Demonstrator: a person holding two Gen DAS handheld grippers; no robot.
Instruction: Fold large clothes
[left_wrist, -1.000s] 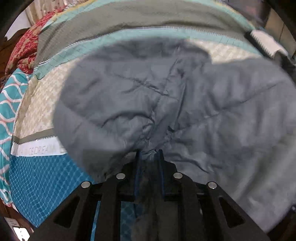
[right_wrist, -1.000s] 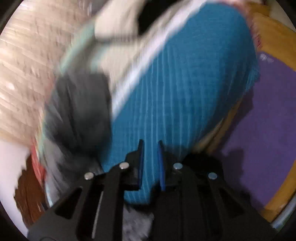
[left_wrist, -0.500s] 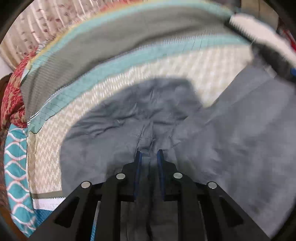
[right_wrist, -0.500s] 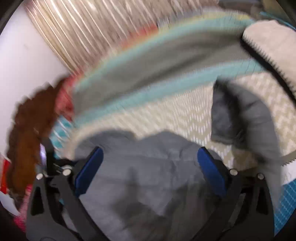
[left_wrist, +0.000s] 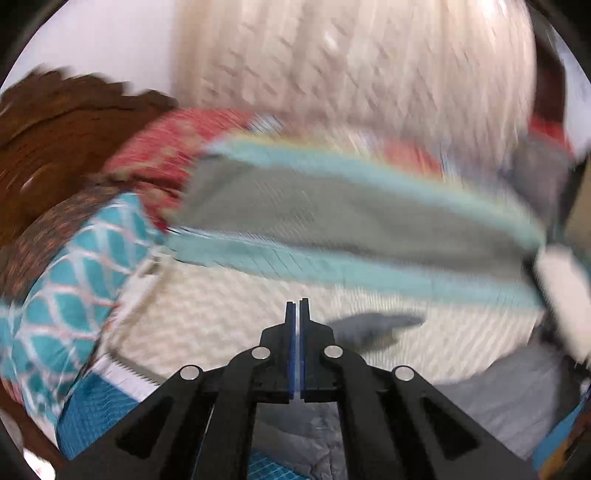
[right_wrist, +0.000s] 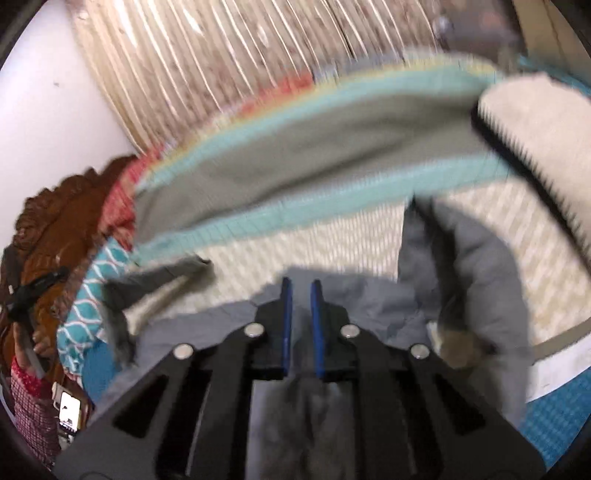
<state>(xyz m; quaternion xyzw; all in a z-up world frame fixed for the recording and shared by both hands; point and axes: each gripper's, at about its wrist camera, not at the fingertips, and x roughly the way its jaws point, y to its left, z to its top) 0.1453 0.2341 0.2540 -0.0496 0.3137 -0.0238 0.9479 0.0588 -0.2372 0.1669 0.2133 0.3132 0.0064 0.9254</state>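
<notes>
The left gripper (left_wrist: 299, 306) has its jaws pressed together with nothing between them; its jaws have just been closing, and the blue pads meet in a thin line. The grey garment (left_wrist: 498, 384) lies below and to the right of these jaws on the bed (left_wrist: 229, 325), and one grey tip of it reaches across the cream zigzag cloth just to the right of the jaw ends. More grey cloth shows beneath the gripper's body at the lower edge of the left wrist view.

The right gripper (right_wrist: 301, 291) holds its jaws narrow, and they have just been closing; grey fabric is bunched between the blue pads lower down, so they pinch the grey garment (right_wrist: 461, 266). Beyond and to the right of these jaws a fold of the garment rises in a hump, and to the left a thin grey strip trails off over the cream cloth. The garment spreads under and around the jaws.

Beyond both pairs of jaws the bed cover runs in bands of teal and grey-olive. A white fleecy cloth with a dark edge (right_wrist: 535, 125) lies far right of the right jaws. A pleated curtain (right_wrist: 221, 55) hangs behind. Both views are blurred.
</notes>
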